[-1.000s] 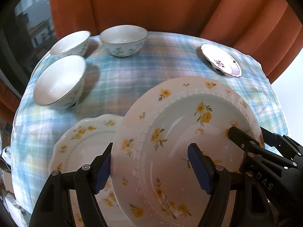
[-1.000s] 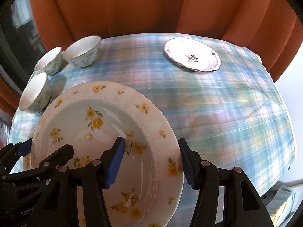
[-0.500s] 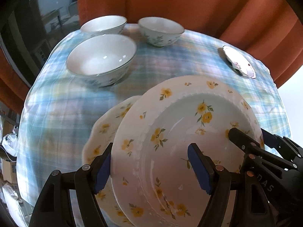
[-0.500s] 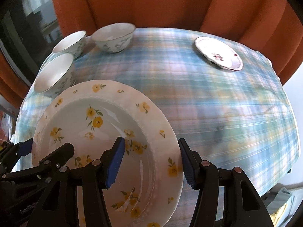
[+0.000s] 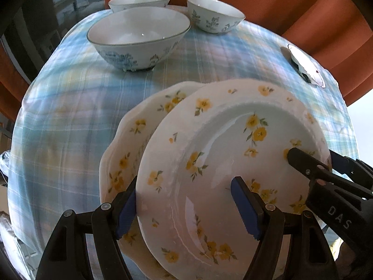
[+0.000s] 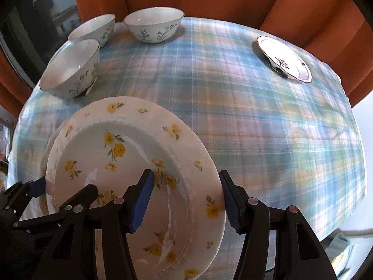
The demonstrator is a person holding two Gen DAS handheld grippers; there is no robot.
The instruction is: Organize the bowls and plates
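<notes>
Carried between two claws, a yellow-flowered plate now hangs over a matching scalloped plate on the plaid-covered surface; a second ago it hung beside that plate, which lay mostly uncovered, and the bowls sat far off. The big bowl now looms close ahead, so the pair has travelled toward the stacking spot, and setting the plate down looks like the next step.

The left claw pinches the plate's left rim, one blue pad under the edge and one on the plate's face. The right claw clamps the right rim likewise. Two smaller bowls stand behind; a small red-trimmed plate lies well apart at far right.
</notes>
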